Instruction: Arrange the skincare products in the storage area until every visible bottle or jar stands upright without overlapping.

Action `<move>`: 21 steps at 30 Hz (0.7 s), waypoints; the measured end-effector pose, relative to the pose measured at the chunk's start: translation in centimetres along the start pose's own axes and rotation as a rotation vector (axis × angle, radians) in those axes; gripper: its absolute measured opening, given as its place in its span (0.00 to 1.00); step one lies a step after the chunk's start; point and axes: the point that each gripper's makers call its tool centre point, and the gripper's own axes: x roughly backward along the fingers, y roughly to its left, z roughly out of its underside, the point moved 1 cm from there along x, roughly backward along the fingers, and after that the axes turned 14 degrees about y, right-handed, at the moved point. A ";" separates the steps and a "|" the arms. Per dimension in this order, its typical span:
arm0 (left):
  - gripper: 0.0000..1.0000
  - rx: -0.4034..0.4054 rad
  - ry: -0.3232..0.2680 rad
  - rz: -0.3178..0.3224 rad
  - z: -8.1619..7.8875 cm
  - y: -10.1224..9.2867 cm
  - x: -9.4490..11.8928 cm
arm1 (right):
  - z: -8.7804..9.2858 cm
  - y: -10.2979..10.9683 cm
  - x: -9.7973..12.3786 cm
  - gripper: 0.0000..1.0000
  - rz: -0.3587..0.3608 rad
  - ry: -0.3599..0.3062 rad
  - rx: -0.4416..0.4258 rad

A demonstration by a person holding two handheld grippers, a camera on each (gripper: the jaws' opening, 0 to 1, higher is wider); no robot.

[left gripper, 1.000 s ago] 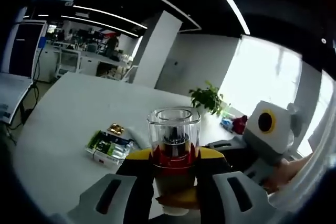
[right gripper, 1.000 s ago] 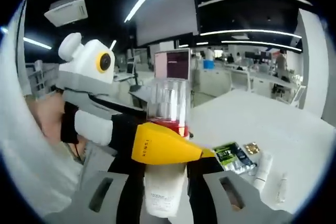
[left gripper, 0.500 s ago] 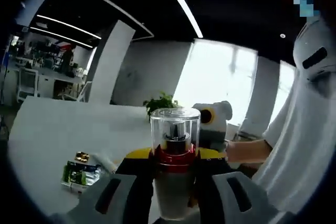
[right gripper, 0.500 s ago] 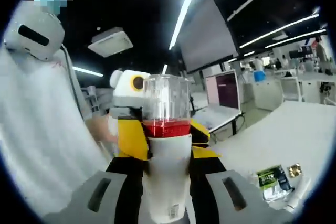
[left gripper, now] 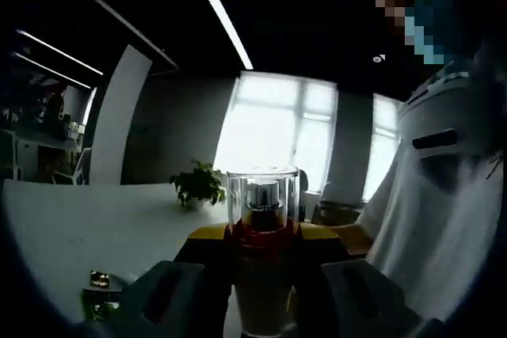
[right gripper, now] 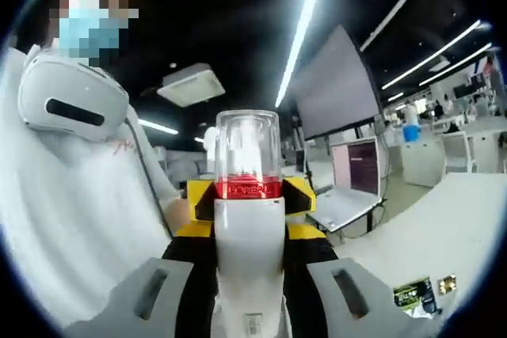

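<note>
A white pump bottle [left gripper: 261, 275] with a clear cap and a red collar stands upright between my left gripper's [left gripper: 261, 290] grey and black jaws, which are shut on its body. The right gripper's [left gripper: 261, 233] yellow jaw tips clamp the same bottle from behind, at the collar. In the right gripper view, the bottle [right gripper: 249, 235] rises in the centre with my right gripper [right gripper: 249, 282] shut on its white body. The left gripper's [right gripper: 247, 198] yellow tips press on both sides of the red collar. The bottle is held in the air above the table.
A white table [left gripper: 79, 219] lies below, with a green packet [left gripper: 99, 302] and a potted plant [left gripper: 198, 184] on it. The packet [right gripper: 413, 294] also lies on the table [right gripper: 451, 227], and a laptop [right gripper: 348, 187] stands behind. A person [right gripper: 71, 195] in white is close by.
Both views have tilted upward and swung round with the bottle still held in both grippers. The table and packets have sunk lower in view. The person now shows larger.
</note>
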 end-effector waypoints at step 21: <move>0.33 -0.042 -0.037 -0.484 -2.4 4.1 -0.2 | -1.5 -6.4 3.0 0.30 0.816 0.175 0.259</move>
